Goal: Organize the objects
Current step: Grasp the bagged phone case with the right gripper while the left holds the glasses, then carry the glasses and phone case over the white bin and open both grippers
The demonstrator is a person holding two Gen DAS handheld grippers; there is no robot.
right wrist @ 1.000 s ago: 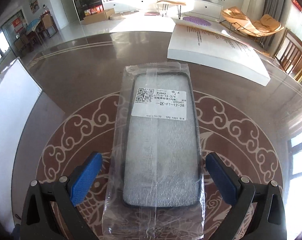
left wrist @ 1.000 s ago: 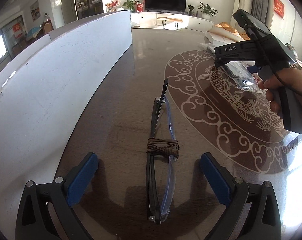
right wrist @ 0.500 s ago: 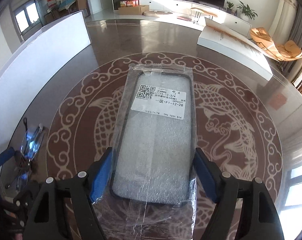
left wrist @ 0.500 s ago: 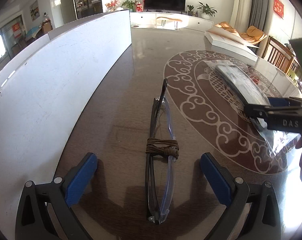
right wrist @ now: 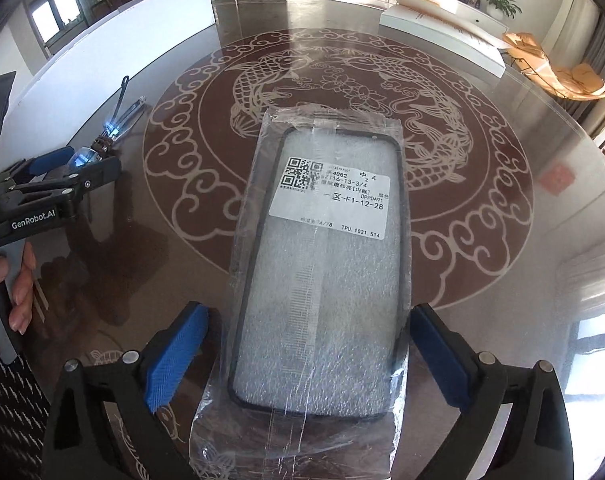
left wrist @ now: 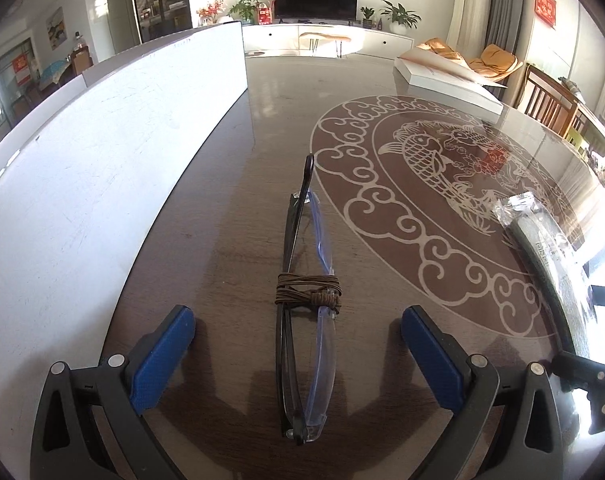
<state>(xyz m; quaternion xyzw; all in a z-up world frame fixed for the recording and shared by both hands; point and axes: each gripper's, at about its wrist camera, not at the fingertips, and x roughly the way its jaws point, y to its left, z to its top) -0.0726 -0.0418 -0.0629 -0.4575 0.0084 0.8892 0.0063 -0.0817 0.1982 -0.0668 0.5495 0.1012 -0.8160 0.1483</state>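
Note:
Folded glasses (left wrist: 302, 292), bound with brown cord, lie on the dark table between the blue pads of my left gripper (left wrist: 298, 356). That gripper is open and its pads stand clear of the frame. A phone case in a clear bag with a white label (right wrist: 326, 264) lies flat on the fish ornament. My right gripper (right wrist: 306, 356) straddles its near end with its jaws opening and the pads just off the bag. The right wrist view shows the glasses (right wrist: 114, 124) and the left gripper (right wrist: 74, 168) at the left. The bagged case (left wrist: 542, 240) also shows at the right of the left wrist view.
A long white panel (left wrist: 102, 160) stands along the table's left side. A flat white box (right wrist: 438, 28) lies at the far right of the table. A person's hand (right wrist: 18, 280) holds the left gripper's handle. The round table's edge runs close on the right.
The right gripper closed on the bagged phone case, carried it nearer and toward the glasses, then widened its jaws off the bag. The left gripper and glasses stayed put.

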